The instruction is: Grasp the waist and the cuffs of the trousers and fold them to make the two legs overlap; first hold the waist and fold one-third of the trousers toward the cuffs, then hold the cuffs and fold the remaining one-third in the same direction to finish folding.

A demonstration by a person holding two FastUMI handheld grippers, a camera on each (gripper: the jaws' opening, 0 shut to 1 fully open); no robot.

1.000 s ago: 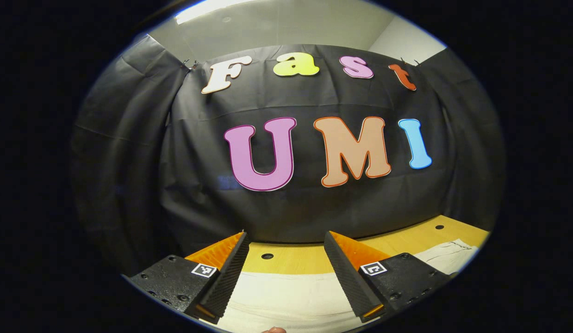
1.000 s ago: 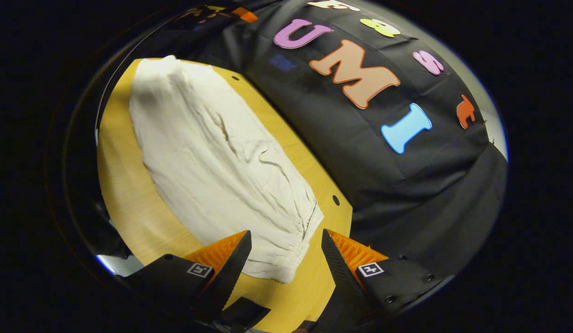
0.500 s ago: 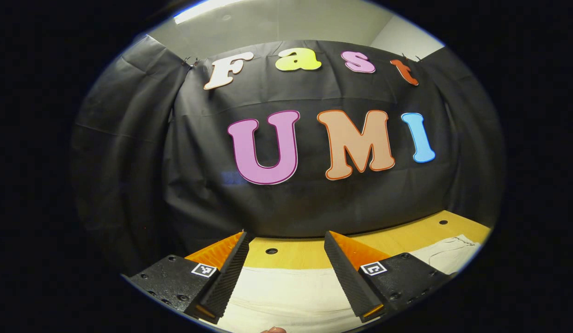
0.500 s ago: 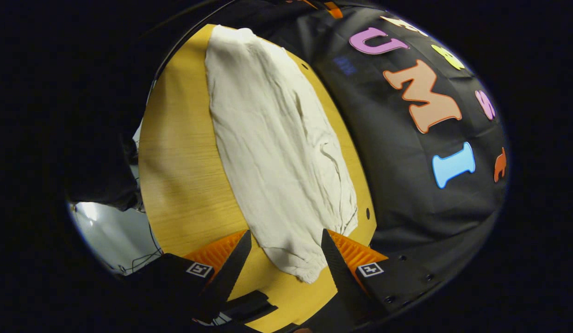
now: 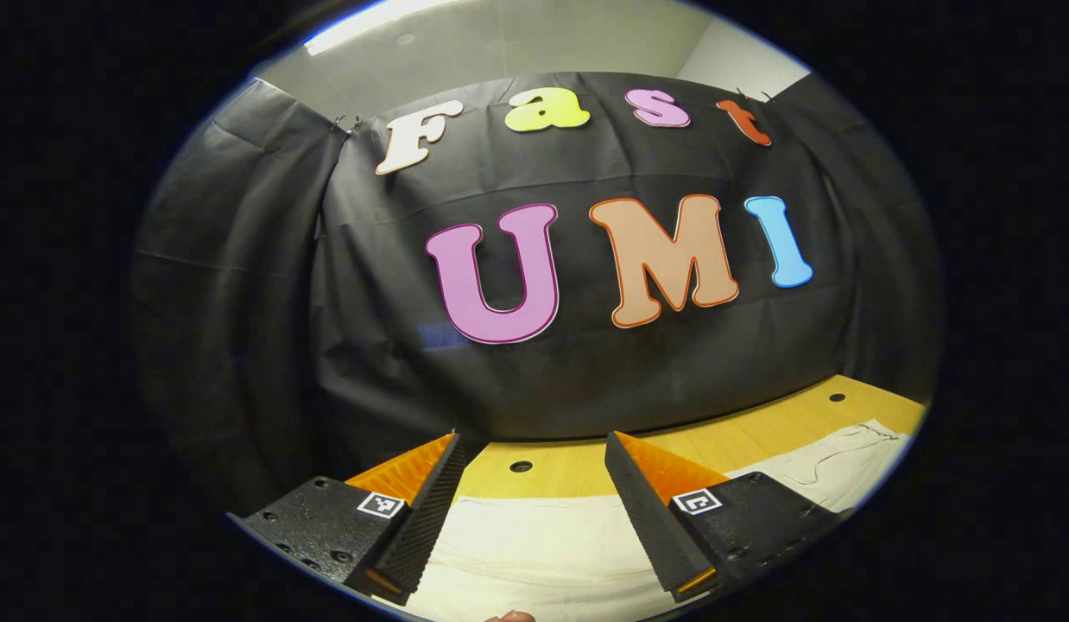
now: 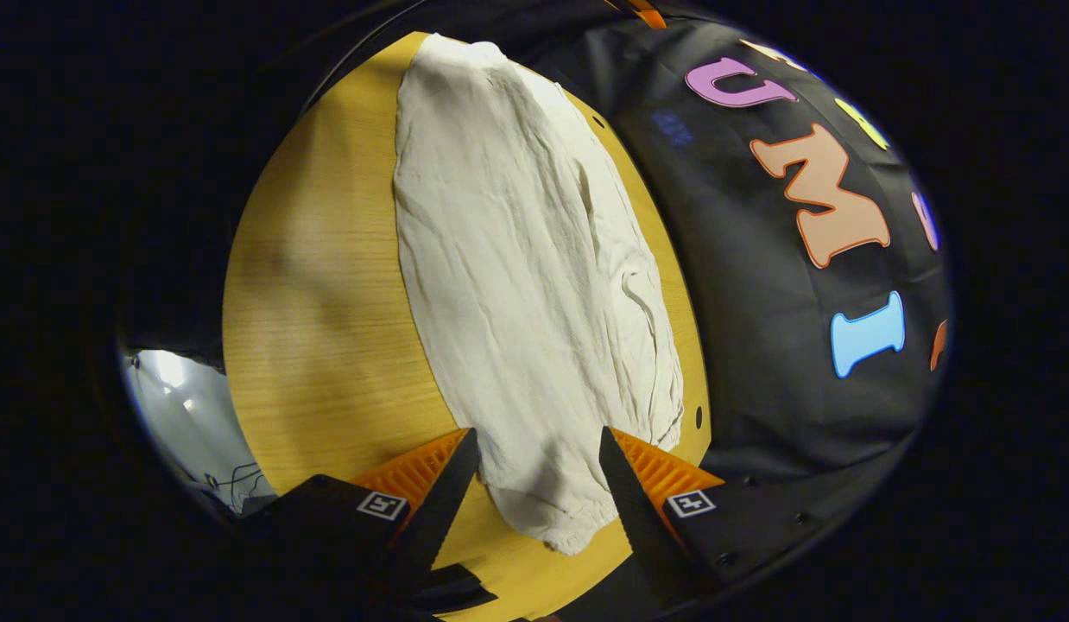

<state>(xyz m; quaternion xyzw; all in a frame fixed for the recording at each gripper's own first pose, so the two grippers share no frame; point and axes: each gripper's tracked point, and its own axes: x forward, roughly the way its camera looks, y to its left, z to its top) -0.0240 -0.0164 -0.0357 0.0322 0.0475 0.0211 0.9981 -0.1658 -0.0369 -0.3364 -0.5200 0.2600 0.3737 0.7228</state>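
Left gripper view: I see trousers [image 5: 534, 553] cut off at bottom edge, far end [image 5: 845, 458] clipped at right edge. Fleshy sliver [image 5: 510, 616] at bottom edge too small to identify. Right gripper view: table [image 6: 319, 328] near edge lost in dark; cannot tell if right gripper [image 6: 534, 471] touches cuff [image 6: 556, 518].

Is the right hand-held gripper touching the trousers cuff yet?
Cannot tell. In the right gripper view the open right hand-held gripper straddles the cuff end of the trousers, but its height above the cloth is unclear.
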